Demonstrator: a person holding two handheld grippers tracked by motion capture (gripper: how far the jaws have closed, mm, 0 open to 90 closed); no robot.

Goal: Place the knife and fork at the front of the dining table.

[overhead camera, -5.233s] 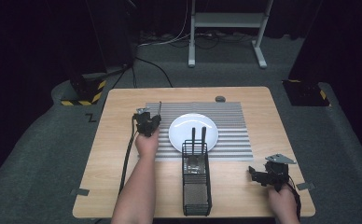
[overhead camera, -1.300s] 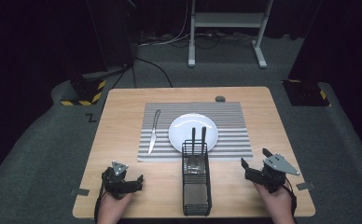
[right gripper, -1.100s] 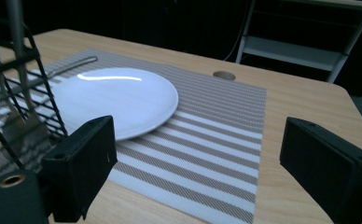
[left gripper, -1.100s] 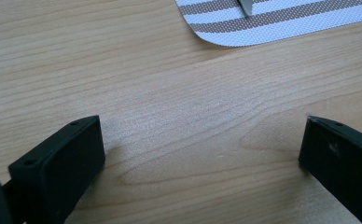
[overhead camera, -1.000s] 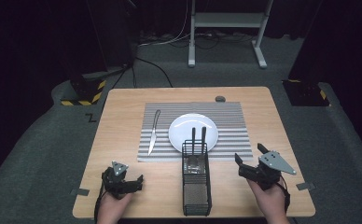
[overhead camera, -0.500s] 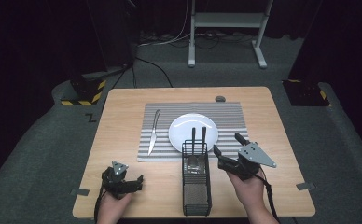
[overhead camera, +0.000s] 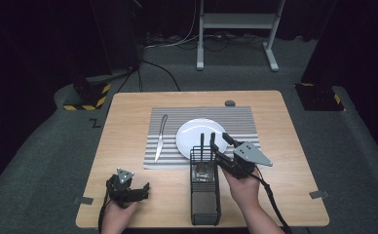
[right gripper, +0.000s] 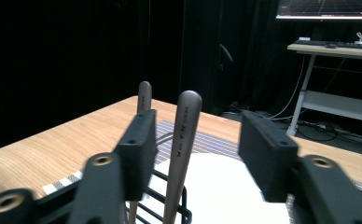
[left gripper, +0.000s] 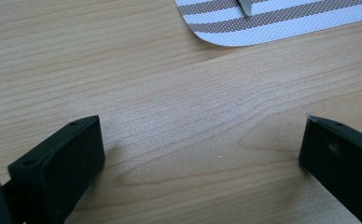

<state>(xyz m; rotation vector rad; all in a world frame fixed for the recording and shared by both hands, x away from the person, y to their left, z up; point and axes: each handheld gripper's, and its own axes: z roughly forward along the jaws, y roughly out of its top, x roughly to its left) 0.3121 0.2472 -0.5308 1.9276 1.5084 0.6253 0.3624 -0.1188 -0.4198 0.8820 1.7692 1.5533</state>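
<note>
We find the right gripper (overhead camera: 219, 145) at the top of the black wire cutlery caddy (overhead camera: 205, 195), which stands at the table's (overhead camera: 128, 105) 6 o'clock edge. Its jaws have just been closing and now stand half apart. In the right gripper view the nearer utensil handle (right gripper: 181, 154) rises between them; a gap shows on both sides, pads not pressing, so no grip yet. A second handle (right gripper: 144, 97) stands behind the left-hand jaw, mostly hidden by it.

Hidden/unclear: both utensils' working ends sit down in the caddy, cut off at the frame bottom, so we cannot tell fork from spoon. The caddy rim (right gripper: 170, 196) shows in part only. Stamped lettering runs down the nearer handle; too blurred to read.

The left gripper (overhead camera: 126, 190) rests at approx. 7 o'clock on the table, held by the left hand (overhead camera: 116, 214), jaws wide apart, nothing between them but bare wood in the left gripper view. A corner of the striped placemat (left gripper: 281, 23) enters at 1 o'clock there, w/ a knife tip (left gripper: 245, 5) cut off by the frame top.

The white plate (overhead camera: 192, 134) lies mid-mat, the table knife (overhead camera: 160, 136) at its 9 o'clock. A small dark object (overhead camera: 230, 103) at 12 o'clock beyond the mat: unidentifiable. A "Z" mark (overhead camera: 95, 124) is on the floor at 9 o'clock.
</note>
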